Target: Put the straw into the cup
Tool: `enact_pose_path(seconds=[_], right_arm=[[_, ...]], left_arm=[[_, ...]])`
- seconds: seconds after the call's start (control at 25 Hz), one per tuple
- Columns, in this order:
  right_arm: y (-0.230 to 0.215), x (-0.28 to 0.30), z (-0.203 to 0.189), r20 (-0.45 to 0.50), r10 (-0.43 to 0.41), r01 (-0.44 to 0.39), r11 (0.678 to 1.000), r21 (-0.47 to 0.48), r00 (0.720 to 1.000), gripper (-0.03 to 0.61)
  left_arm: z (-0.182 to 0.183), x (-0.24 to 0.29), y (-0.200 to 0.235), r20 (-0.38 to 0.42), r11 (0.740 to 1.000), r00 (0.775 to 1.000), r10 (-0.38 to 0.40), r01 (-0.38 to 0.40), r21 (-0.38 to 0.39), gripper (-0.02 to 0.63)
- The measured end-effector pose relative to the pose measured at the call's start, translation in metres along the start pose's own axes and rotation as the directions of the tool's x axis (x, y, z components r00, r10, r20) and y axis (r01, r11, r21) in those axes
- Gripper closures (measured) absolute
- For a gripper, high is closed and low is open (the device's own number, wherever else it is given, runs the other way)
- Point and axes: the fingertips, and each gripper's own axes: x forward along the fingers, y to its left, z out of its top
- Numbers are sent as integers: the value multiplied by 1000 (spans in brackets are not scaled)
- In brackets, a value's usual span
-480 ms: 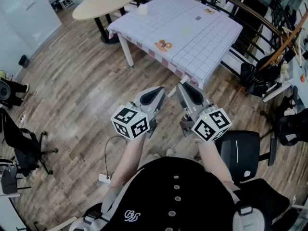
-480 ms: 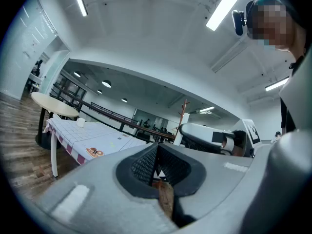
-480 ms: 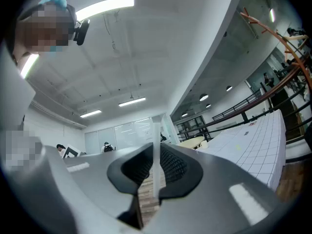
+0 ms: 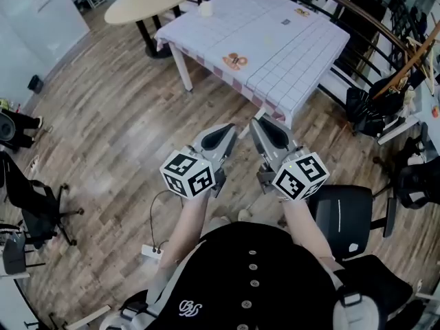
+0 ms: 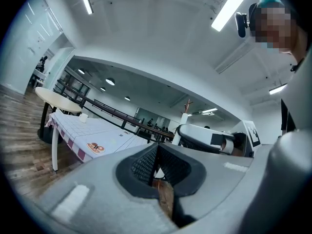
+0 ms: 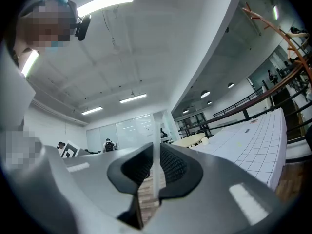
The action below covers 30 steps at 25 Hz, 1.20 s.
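- White straw clamped upright in the right gripper fingers.
- Left gripper fingers together, nothing in them that I can see.
- Cup sits at the far corner of the checked desk, well apart from both grippers.
- My plan: approach the desk first, line the straw up over the rim, then lower it gently.

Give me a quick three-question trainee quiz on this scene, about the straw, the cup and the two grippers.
1. True or false: the left gripper holds the straw.
2. Where does the cup stand? A) on the floor B) on the checked table C) on the black chair
3. Fill in: the right gripper is shut on the ____.
Key: 1 false; 2 B; 3 straw.
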Motion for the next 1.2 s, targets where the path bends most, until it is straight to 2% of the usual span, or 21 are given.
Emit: enact_pose_path(seconds=[0.16, 0.36, 0.56, 0.72, 0.96, 1.2], right_arm=[[-9, -4, 3, 14, -6, 6, 1000, -21, 1000, 534], [-26, 3, 25, 46, 7, -5, 999, -44, 999, 534], [-36, 15, 32, 27, 48, -46, 996, -82, 998, 534], [-51, 14, 32, 10, 50, -49, 995, -90, 999, 534], [-71, 19, 29, -12, 46, -46, 997, -69, 999, 534], [-88, 56, 22, -13, 35, -36, 998, -58, 999, 534]], left_arm=[[-2, 7, -1, -2, 1000, 1000, -1, 1, 18, 617], [14, 19, 6, -8, 994, 1000, 16, -15, 107, 618], [16, 30, 13, 29, 997, 999, 46, -48, 54, 618], [5, 44, 13, -7, 998, 998, 55, -55, 35, 618], [2, 58, 21, -20, 999, 999, 47, -47, -10, 618], [9, 78, 54, -13, 999, 999, 30, -30, -10, 617]])
